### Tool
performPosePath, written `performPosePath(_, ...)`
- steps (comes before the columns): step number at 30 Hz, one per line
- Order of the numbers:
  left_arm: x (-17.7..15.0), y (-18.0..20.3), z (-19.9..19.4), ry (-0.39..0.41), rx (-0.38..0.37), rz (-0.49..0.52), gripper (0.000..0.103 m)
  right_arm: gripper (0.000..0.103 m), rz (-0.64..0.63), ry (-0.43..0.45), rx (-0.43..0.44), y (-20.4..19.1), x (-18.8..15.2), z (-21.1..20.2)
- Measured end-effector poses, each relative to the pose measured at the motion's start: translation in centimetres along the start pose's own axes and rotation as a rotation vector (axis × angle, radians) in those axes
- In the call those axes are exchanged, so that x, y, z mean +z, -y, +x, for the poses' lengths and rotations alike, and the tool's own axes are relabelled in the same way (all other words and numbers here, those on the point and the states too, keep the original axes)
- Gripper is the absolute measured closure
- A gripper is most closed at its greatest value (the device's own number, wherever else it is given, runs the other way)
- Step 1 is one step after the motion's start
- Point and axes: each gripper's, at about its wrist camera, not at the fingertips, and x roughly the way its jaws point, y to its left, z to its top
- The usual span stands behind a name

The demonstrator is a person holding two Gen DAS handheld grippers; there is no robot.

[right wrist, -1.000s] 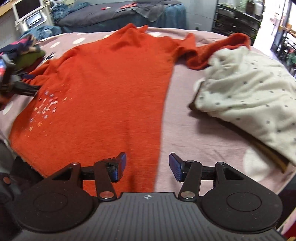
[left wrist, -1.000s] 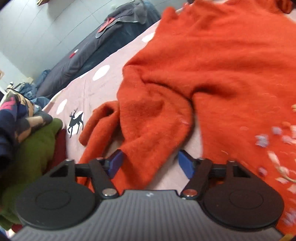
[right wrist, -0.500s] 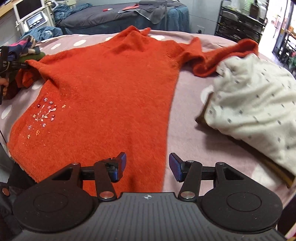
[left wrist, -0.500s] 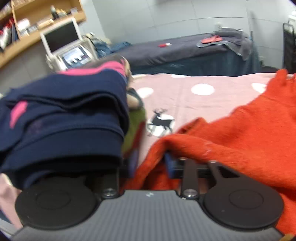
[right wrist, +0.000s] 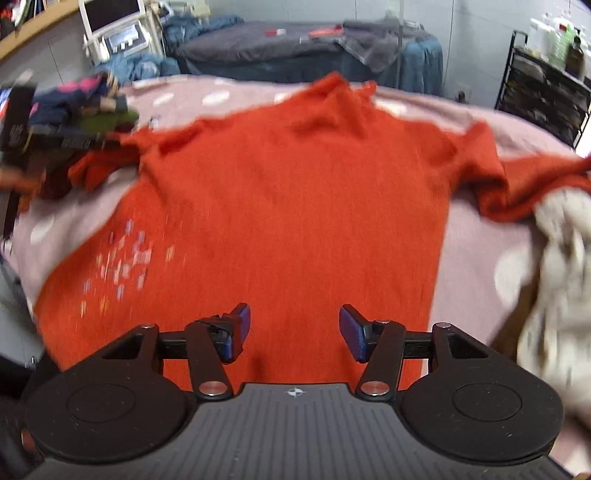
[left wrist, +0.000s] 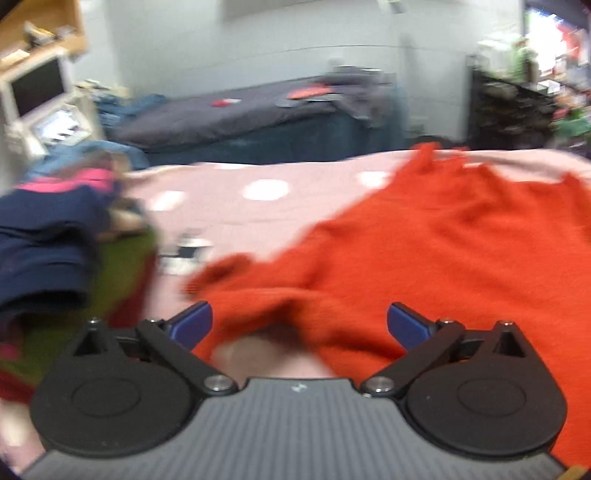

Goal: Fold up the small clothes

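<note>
An orange sweater (right wrist: pixel 295 206) is shown spread flat on a pink bedspread with white dots (right wrist: pixel 476 251), its collar toward the far edge and its hem toward the near edge. A patch of small pale embroidery (right wrist: pixel 125 254) is seen on the lower part of the body, on the side toward the left edge. One sleeve (right wrist: pixel 524 188) is stretched toward the right edge, where its end is met by a cream dotted blanket (right wrist: pixel 554 280). The other sleeve (left wrist: pixel 251 295) is bunched near the left edge, just beside a pile of folded clothes (left wrist: pixel 55 251) in navy, pink and green.

The left gripper (left wrist: pixel 299 325) is held over the bunched sleeve; its jaws have just been opening and stand released and wide, with the sleeve cloth lying below and between the blue pads (left wrist: pixel 192 321) but not pressed by them. In the right wrist view this gripper appears only as a dark blurred shape at the left edge.

The right gripper (right wrist: pixel 293 330) is held above the sweater's hem near the near edge; its jaws have just been opening a little and stand released, with nothing gripped between the pads (right wrist: pixel 351 332).

Behind the bedspread a dark grey bed (right wrist: pixel 280 48), a white monitor unit (right wrist: pixel 114 26) and a black shelf rack (right wrist: pixel 543 92) are visible, all blurred.
</note>
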Motion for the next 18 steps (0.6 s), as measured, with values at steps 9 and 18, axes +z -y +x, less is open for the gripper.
performPosePath(9,0.9,8.3,7.1,-0.142,-0.241,0.075,0.001,0.005,0.335,0.153,0.132,6.6,12.6,6.0)
performPosePath(18,-2.2,9.0,7.4,-0.199,-0.285,0.088,0.0,0.006,0.401,0.148,0.013,11.0,21.2,17.6)
